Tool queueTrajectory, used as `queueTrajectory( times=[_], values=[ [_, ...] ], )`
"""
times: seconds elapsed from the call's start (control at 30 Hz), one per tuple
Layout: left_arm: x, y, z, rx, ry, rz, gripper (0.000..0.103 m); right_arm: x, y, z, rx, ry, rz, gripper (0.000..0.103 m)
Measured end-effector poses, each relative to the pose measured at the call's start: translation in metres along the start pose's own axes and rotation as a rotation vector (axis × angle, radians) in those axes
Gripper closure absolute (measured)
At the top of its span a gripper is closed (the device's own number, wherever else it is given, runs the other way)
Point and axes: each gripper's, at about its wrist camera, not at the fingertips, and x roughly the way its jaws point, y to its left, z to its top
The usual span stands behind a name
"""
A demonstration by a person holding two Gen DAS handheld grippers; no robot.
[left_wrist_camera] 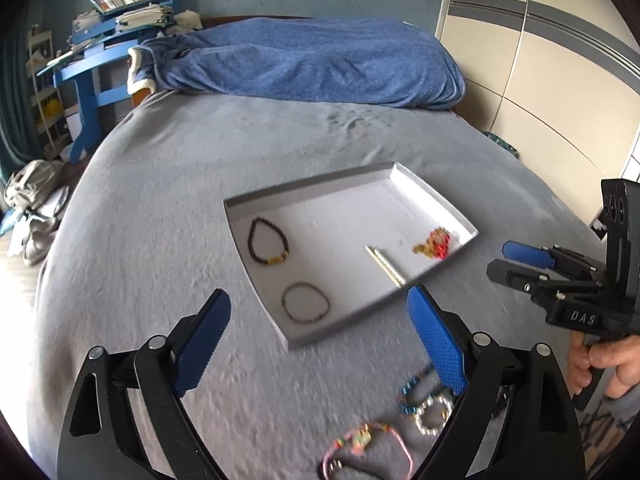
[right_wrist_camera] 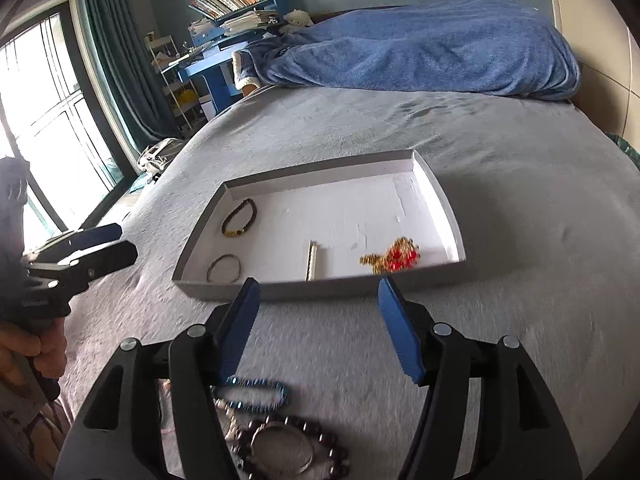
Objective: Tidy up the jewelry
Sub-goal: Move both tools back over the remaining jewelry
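A shallow white cardboard tray (right_wrist_camera: 440,196) with low grey walls lies flat on the grey bed cover (right_wrist_camera: 500,320), likely so the jewelry has one tidy home; four pieces are already in it, spread well apart so they do not tangle — a dark beaded bracelet with a gold bit (right_wrist_camera: 239,218) near the far left corner, a thin dark ring bracelet (right_wrist_camera: 224,268) near the front left corner, a pale gold bar-shaped piece (right_wrist_camera: 311,265) in the middle by the front wall, and a gold chain with red beads (right_wrist_camera: 394,261) on the right side.

More pieces wait on the bed cover in front of the tray, close to the person: a blue beaded bracelet (right_wrist_camera: 256,394), a big dark round-bead bracelet (right_wrist_camera: 296,452), a pink cord bracelet with bright beads (left_wrist_camera: 366,450) and a pearly white bead bracelet (left_wrist_camera: 432,416); they sit in a loose bunch, so they seem to be the ones not sorted yet.

The left claw (left_wrist_camera: 320,336) has its blue pads spread very wide and there is nothing between them; it hangs over the bed cover by the near corner of the tray. The right claw (right_wrist_camera: 320,324) is spread about half way, also with nothing in it and touching nothing — it hangs just in front of the tray's front wall, above the blue beaded bracelet. A hand (left_wrist_camera: 600,364) holds its handle.
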Motion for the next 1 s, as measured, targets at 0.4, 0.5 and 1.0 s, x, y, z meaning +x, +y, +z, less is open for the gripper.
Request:
queueTrajectory(
  times=[0.4, 0.5, 1.0],
  values=[
    [-0.011, -0.002, -0.059, 0.016, 0.051, 0.018, 0.013, -0.028, -0.02, -0.06, 0.098, 0.028, -0.023, 0.038],
    [-0.012, -0.004, -0.069, 0.022, 0.063, 0.025, 0.013, -0.034, -0.024, -0.068, 0.109, 0.026, -0.03, 0.038],
    [-0.008, -0.03, -0.098, 0.103, 0.102, -0.016, 0.013, -0.023, -0.014, -0.096, 0.002, 0.099, -0.062, 0.037]
  ],
)
